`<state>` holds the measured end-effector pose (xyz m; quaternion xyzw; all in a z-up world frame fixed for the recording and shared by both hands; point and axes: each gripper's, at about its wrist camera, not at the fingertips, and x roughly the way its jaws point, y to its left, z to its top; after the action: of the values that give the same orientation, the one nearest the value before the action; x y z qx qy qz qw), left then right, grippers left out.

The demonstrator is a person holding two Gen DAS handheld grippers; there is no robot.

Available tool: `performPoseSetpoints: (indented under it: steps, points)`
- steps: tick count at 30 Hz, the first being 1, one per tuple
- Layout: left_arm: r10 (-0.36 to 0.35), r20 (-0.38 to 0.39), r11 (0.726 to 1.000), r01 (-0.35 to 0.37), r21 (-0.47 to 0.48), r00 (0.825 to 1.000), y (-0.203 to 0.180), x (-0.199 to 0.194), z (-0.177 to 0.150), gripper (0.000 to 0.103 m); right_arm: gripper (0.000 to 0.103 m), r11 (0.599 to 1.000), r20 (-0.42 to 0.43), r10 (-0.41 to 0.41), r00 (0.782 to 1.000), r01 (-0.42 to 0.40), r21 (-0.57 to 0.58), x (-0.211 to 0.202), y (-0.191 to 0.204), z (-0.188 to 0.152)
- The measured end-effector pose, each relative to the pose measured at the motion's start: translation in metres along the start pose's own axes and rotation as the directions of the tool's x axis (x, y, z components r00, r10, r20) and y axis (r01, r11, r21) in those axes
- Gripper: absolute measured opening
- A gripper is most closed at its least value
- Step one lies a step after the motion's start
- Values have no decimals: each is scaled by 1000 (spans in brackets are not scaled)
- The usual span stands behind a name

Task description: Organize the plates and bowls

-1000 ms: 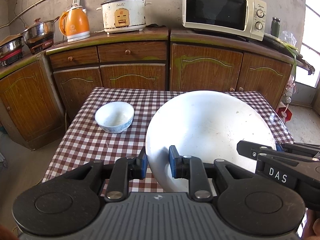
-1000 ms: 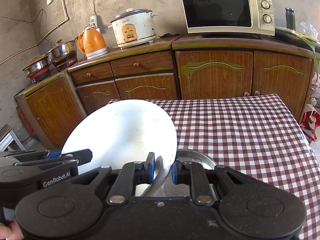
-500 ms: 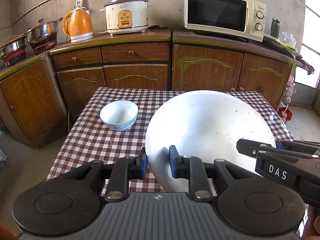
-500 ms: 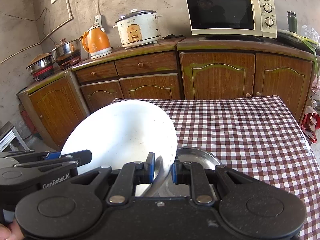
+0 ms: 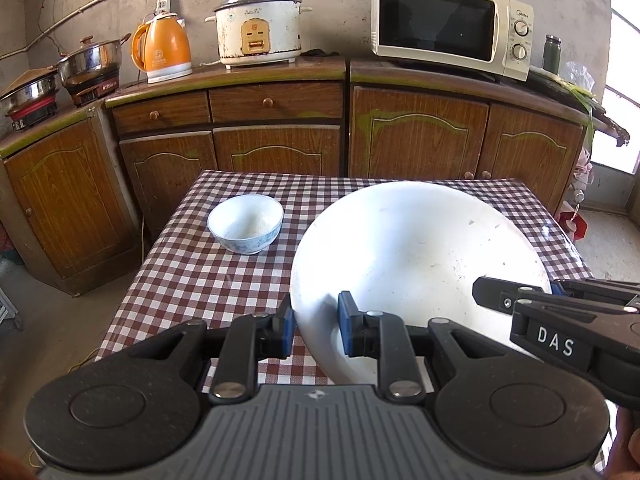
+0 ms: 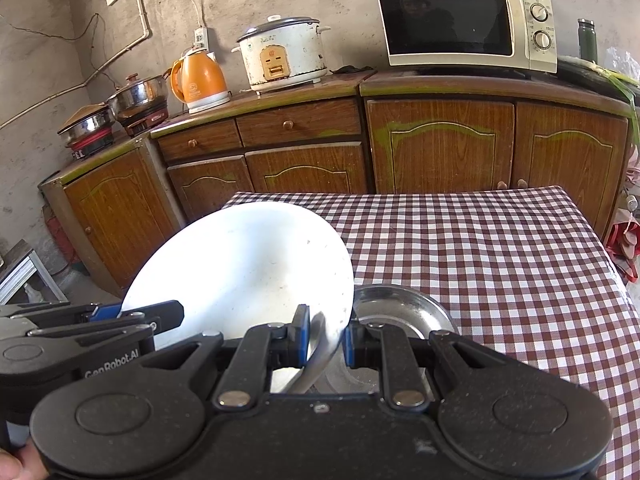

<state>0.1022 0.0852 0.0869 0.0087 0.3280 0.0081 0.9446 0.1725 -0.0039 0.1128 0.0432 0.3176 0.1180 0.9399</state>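
Claws (image 5: 314,326) (image 6: 326,340) pinch plate (image 5: 420,256) rim.

Both wrist views face table (image 5: 192,276), cabinets (image 6: 440,148).

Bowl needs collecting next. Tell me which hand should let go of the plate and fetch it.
Left, probably. The bowl sits on the left gripper's side of the table, and it doesn't show in the right wrist view. The right gripper grips the plate at its far edge, over a steel dish.
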Motion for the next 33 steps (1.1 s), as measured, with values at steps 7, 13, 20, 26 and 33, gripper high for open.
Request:
performPoseSetpoints:
  steps: [7, 13, 20, 26, 33]
  points:
    - [-1, -3, 1000, 1, -7, 1000, 3, -1, -5, 23, 22, 1000, -1, 0, 1000, 0, -3, 0, 2, -3]
    - [-2, -2, 1000, 2, -5, 1000, 4, -2, -7, 23, 22, 1000, -1, -1, 1000, 1, -6, 1, 3, -4]
    - [1, -5, 1000, -1, -8, 1000, 6, -3, -11, 23, 22, 1000, -4, 5, 1000, -5, -5, 2, 4, -8]
    - [1, -12, 1000, -1, -16, 1000, 8, -3, -15, 23, 22, 1000, -7, 12, 1000, -12, -9, 4, 4, -10]
    - [3, -17, 1000, -3, -16, 1000, 10, -3, -20, 23, 22, 1000, -12, 21, 1000, -21, -10, 3, 6, -15]
